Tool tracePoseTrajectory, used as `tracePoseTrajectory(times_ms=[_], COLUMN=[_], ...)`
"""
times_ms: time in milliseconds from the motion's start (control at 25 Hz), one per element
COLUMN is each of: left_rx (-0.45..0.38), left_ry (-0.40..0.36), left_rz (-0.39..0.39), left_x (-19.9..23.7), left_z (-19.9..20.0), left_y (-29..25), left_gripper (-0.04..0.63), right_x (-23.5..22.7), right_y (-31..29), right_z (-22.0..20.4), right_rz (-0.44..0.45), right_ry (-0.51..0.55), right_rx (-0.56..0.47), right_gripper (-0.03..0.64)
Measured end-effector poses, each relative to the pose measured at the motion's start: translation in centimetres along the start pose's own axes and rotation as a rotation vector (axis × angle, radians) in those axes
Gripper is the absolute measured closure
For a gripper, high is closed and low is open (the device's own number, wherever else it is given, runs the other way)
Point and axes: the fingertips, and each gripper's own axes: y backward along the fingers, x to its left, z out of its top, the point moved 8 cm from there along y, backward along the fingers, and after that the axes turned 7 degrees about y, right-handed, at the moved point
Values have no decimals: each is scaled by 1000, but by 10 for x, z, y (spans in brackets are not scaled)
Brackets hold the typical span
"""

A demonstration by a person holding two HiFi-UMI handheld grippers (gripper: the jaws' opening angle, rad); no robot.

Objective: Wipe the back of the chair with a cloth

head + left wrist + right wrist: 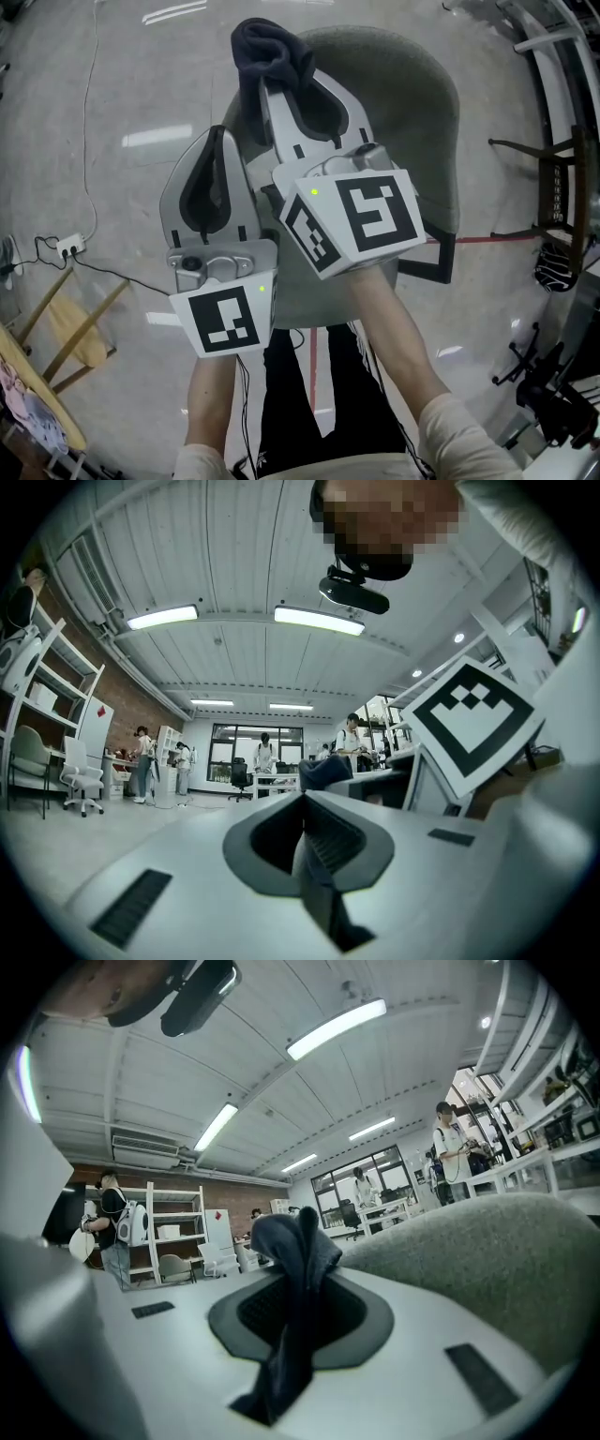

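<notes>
A grey-green upholstered chair (pixel 412 103) stands below me; its rounded edge fills the right of the right gripper view (pixel 487 1251). My right gripper (pixel 281 80) is shut on a dark blue cloth (pixel 267 47), which bunches up above the jaws over the chair's left part. In the right gripper view the cloth (pixel 295 1241) stands up out of the shut gripper (pixel 295 1307). My left gripper (pixel 217 136) hangs to the left of the chair, shut with nothing in it (pixel 309 832). The cloth (pixel 323 771) also shows beyond it.
A wooden stool (pixel 75 328) and a power strip with its cable (pixel 67 246) lie on the floor at left. A dark-framed chair (pixel 553 187) stands at right, an office chair base (pixel 544 394) at lower right. People and desks show far off.
</notes>
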Motion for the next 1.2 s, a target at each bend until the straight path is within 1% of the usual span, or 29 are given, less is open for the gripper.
tracePoseTrajectory(times_ms=[120,240,400,560,800,920,1000,1200], left_rx=[8,10,18,30,36,41,47,71], left_ry=[7,6,-15,-15,-8,5,-2,-2], left_rz=[-5,-13,-41,-56,-77,-93,-114,-166], left_x=[-2,-7,-23,-31,-50,-63,-75,-103], left_z=[-5,-7,-11,-16,-19,-21,-23,-26], left_y=[-3,-6,-12,-13,-18,-22,-24,-31], left_gripper=[580,580,580,580,580,580,580,580], right_x=[-4,-15,-42,-67,-96,-107,-115,-134], right_y=[1,7,19,32,59,73,83,105], right_z=[-1,1,8,11,16,19,19,16], right_rz=[-27,-81,-166,-245,-364,-408,-429,-477], right_ry=[7,20,26,20,107,143,160,149], right_rx=[-5,-16,-25,-25,-2,4,6,21], right_gripper=[558,557,557,558,557,557,557,557])
